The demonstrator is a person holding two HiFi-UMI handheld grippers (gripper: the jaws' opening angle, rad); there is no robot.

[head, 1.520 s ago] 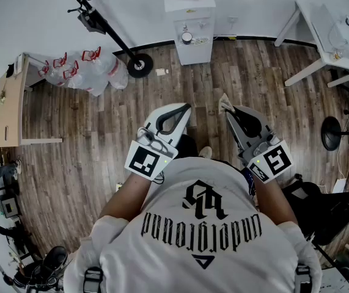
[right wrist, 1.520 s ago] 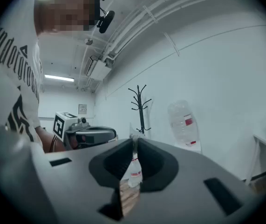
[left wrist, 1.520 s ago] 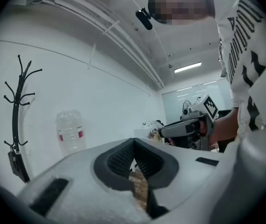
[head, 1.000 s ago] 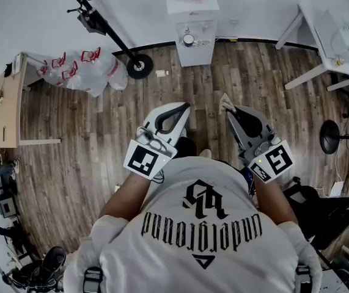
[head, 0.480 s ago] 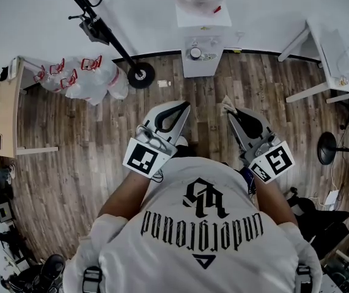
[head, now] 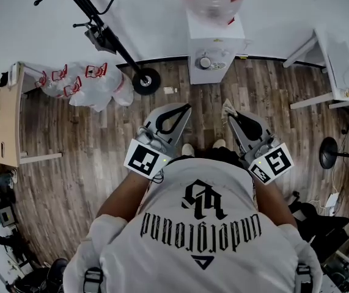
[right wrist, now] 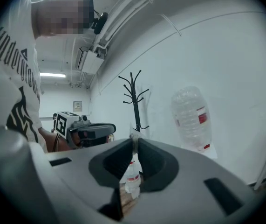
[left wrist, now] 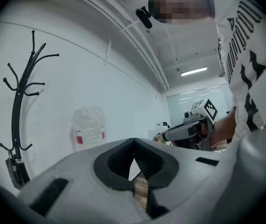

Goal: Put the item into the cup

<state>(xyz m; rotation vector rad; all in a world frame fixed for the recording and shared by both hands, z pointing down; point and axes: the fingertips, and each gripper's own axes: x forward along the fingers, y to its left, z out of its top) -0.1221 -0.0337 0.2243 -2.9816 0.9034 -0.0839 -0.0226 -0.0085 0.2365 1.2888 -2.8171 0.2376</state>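
Plainly the left gripper (head: 187, 107) is closed empty while the right gripper (head: 228, 111) pinches a pale item (head: 225, 105), water dispenser (head: 216, 54) at twelve o'clock

Water dispenser (head: 217, 41) nearer, plastic bags (head: 95, 84) shifted lower in head view

Brown plank flooring (head: 70, 182) was viewed steeply from overhead; a clear plastic water bottle (left wrist: 88, 127) was shared by all views.

Beige item (head: 225, 107); brown plank floor (head: 70, 163); white shirt (head: 162, 264), black lettering.
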